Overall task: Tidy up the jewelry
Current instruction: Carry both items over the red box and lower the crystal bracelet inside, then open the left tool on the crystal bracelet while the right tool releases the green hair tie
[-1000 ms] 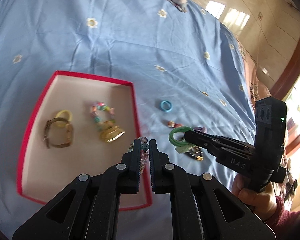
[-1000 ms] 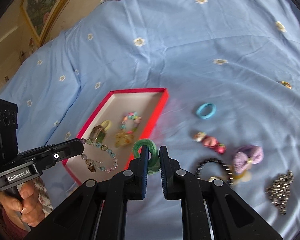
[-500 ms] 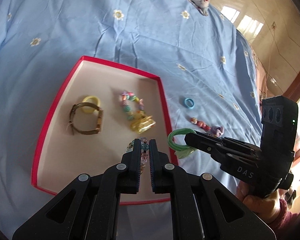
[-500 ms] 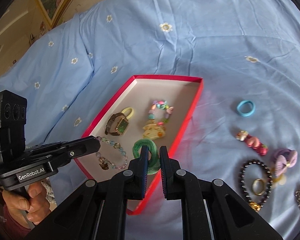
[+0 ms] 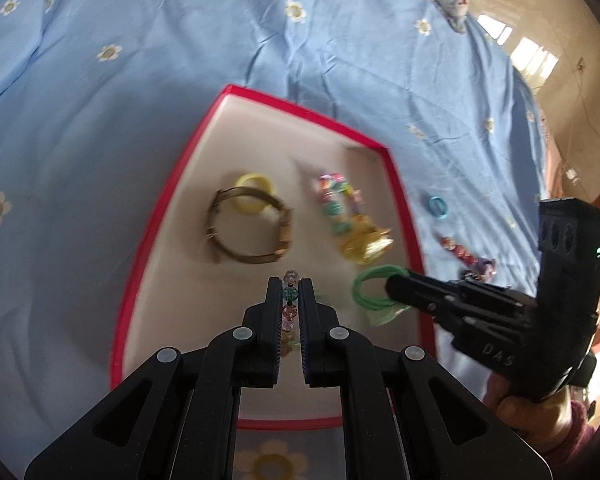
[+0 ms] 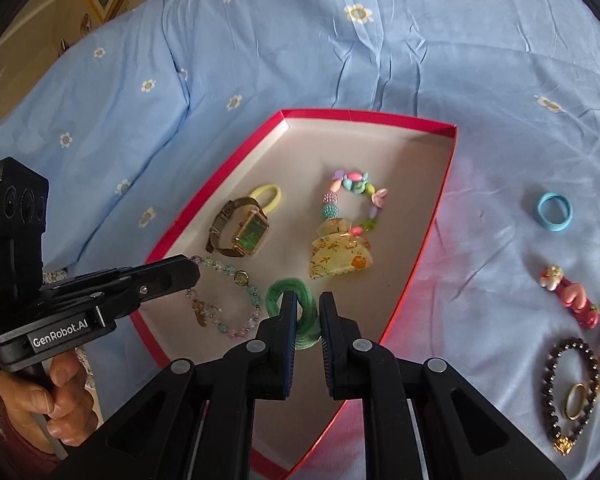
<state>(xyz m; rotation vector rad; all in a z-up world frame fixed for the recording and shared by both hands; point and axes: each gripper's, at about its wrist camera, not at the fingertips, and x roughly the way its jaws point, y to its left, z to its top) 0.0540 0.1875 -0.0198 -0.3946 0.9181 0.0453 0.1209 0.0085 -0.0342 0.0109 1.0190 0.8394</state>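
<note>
Hanging over the near part of the red box [image 6: 416, 276], both tongs carry a piece each. Left tongs [image 5: 290, 286] clenched on a pale beaded bracelet [image 6: 236, 304]; from the right wrist view its loop dangles off the tips above the box's near left floor. Right tongs [image 6: 305, 300] clenched on a green hair tie [image 6: 288, 292], pinched between the pads, loop sticking out beyond the tips, over the box floor just inside its right wall in the left wrist view.

Already lying in the box: wristwatch [image 6: 242, 230] with a green face, yellow hair tie [image 6: 269, 197] touching its far side, pastel bead bracelet [image 6: 354, 200] to the right, yellow hair claw [image 6: 340, 254] overlapping that bracelet's near edge.

On the blue bedsheet [image 6: 380, 48], right of the box: blue hair tie [image 6: 555, 213] farthest, pink hair clip [image 6: 572, 296] nearer, dark bead bracelet [image 6: 570, 392] nearest with a gold ring [image 6: 576, 400] inside its loop. Purple piece at the right edge, cut off.
</note>
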